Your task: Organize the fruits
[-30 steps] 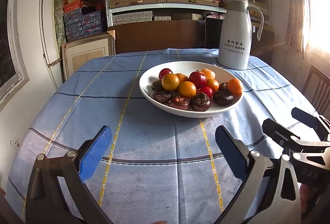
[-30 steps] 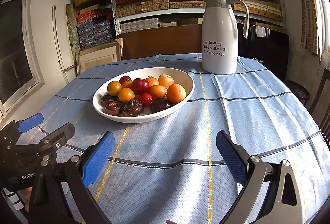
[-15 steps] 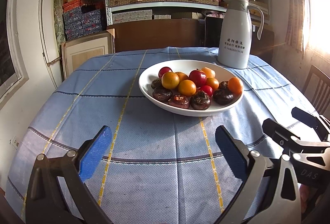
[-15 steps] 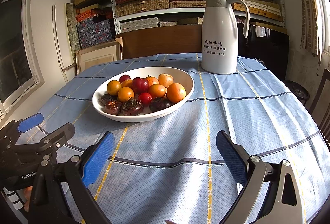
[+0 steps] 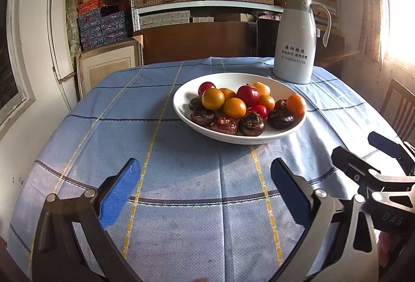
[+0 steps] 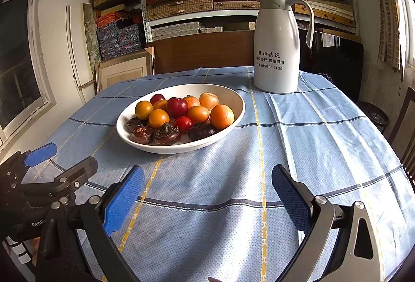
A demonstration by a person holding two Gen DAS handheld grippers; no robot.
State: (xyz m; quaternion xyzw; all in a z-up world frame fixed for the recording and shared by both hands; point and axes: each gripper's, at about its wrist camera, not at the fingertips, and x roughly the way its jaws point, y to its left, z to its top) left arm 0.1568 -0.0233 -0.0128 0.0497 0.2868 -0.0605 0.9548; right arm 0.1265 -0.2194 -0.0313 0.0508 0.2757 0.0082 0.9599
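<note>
While both claws hang low over the near edge of the tabletop [image 5: 181, 173], the left claw [image 5: 205, 188] stands spread wide with nothing between its blue pads, and the right claw [image 6: 205, 188] beside it is spread just as wide and just as bare. Set against the views of half a second and a second ago, almost nothing has shifted: both claws sit at the same spread and in much the same place, with only a slight drift in how the scene is framed. Ahead of the left claw and a little to its right, well clear of its pads, lies the white bowl [image 5: 228, 138]; from the right claw it lies ahead and to the left [image 6: 181, 148]. All the fruits [image 5: 234, 108] in sight are gathered inside it: orange ones, red ones and dark brown ones, mixed together, with none loose on the blue cloth. Farther out, beyond the bowl, stands a white jug [image 6: 276, 48]. Such stillness suits a pause either ahead of sorting the mixed pile or after the fruit was gathered in; I cannot tell which
</note>
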